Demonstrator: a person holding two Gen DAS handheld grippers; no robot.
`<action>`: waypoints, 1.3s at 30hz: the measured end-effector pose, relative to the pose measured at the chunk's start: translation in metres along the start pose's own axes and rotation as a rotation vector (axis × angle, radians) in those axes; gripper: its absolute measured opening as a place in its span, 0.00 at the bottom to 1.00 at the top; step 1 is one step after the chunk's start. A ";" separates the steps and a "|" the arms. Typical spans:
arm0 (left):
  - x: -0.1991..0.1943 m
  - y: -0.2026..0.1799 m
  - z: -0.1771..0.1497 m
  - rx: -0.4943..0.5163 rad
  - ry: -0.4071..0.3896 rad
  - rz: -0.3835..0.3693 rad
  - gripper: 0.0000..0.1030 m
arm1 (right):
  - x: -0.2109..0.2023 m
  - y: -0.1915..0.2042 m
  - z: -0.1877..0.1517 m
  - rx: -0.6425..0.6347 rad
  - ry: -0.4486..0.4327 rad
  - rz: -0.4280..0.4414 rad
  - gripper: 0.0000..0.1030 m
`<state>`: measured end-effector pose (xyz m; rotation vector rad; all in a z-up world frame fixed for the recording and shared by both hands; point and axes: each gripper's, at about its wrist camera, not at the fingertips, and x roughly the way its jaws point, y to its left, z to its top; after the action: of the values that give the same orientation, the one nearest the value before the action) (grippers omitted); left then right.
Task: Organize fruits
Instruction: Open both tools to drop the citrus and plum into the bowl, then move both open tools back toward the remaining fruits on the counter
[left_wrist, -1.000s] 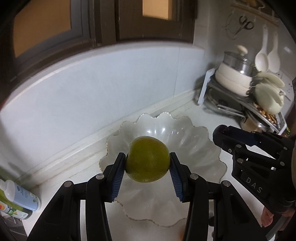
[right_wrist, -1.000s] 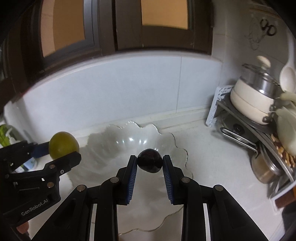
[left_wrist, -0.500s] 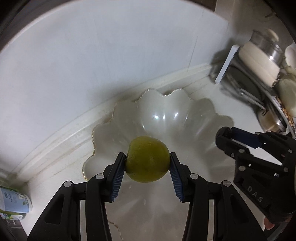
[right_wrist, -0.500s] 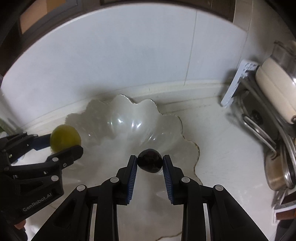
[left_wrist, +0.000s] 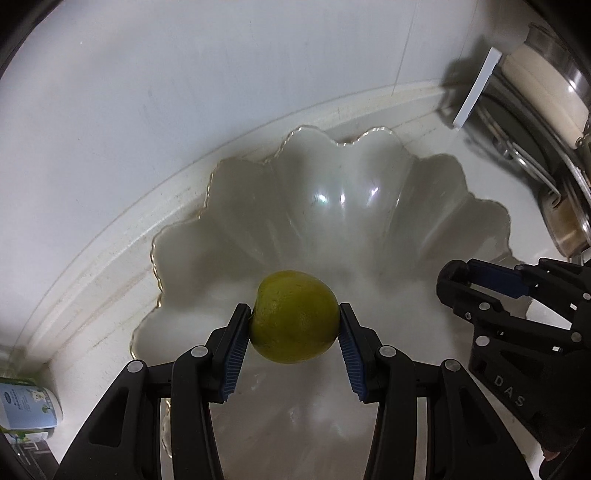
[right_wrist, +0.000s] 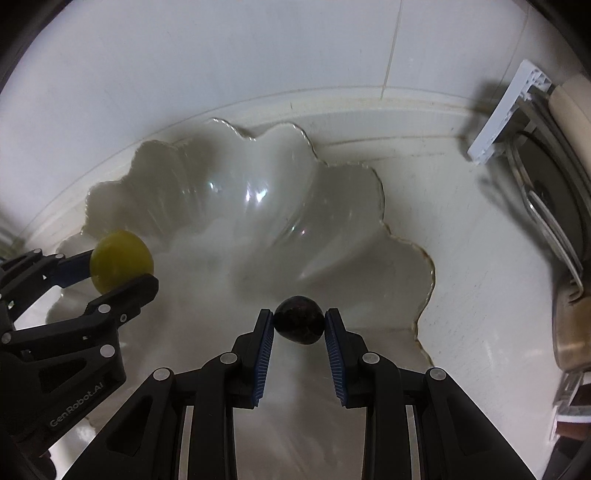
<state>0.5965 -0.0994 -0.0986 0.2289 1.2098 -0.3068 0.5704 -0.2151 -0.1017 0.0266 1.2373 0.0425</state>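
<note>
Your left tool (left_wrist: 294, 325) clamps a green citrus fruit (left_wrist: 294, 321), your right tool (right_wrist: 299, 326) a dark plum (right_wrist: 299, 319), both over the empty scalloped glass bowl (left_wrist: 369, 177); neither is placed.

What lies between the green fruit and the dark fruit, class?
In the right wrist view, only bare inner surface of the scalloped glass bowl lies between the green fruit and the dark fruit; no other fruit sits there.
</note>
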 end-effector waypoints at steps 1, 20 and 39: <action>0.002 0.000 -0.001 -0.001 0.008 0.002 0.45 | 0.001 0.000 0.000 0.001 0.004 0.004 0.29; -0.044 0.016 -0.008 -0.062 -0.066 0.048 0.73 | -0.043 -0.007 -0.013 0.020 -0.090 -0.027 0.46; -0.166 -0.014 -0.076 -0.038 -0.358 0.067 0.90 | -0.164 -0.017 -0.087 0.008 -0.386 -0.024 0.46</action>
<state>0.4715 -0.0687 0.0316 0.1720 0.8514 -0.2532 0.4345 -0.2402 0.0243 0.0249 0.8518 0.0106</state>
